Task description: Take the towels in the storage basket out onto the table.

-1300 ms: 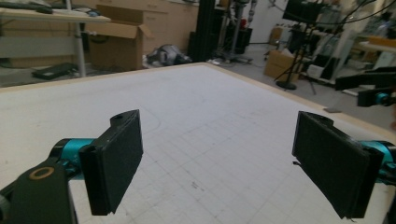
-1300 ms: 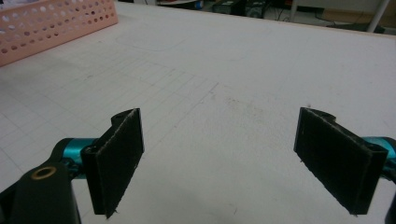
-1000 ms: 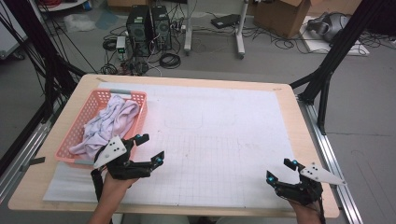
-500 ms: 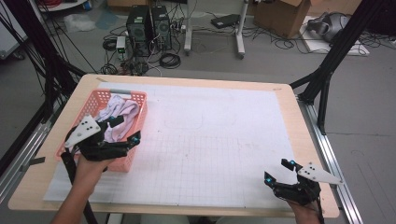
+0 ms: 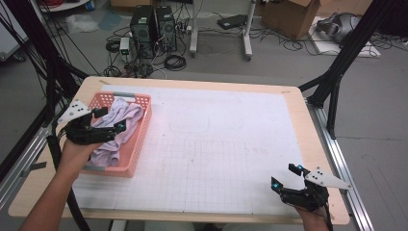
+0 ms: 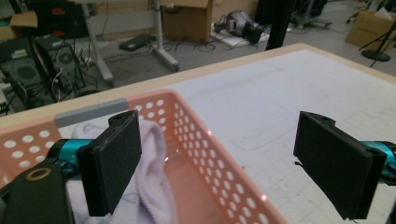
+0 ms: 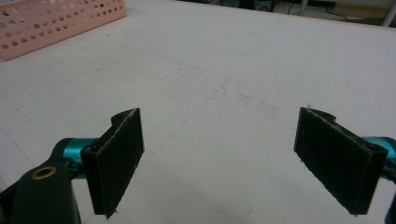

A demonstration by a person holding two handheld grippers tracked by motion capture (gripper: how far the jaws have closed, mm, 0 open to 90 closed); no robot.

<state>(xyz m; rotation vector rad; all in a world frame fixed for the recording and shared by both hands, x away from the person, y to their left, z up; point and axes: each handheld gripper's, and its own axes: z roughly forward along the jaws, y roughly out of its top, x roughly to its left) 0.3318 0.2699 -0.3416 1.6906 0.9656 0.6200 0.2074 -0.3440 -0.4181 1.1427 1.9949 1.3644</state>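
One cloth, one basket, two grippers

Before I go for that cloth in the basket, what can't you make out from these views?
- High view: the left hand-held gripper covers part of the pale lilac crumpled cloth; whether it's one piece or several is unclear.
- Left gripper view: the pink perforated plastic basket is cut off by the bottom edge, and its floor is hidden under cloth.
- Right gripper view: the basket's contents are cut off by the top edge.
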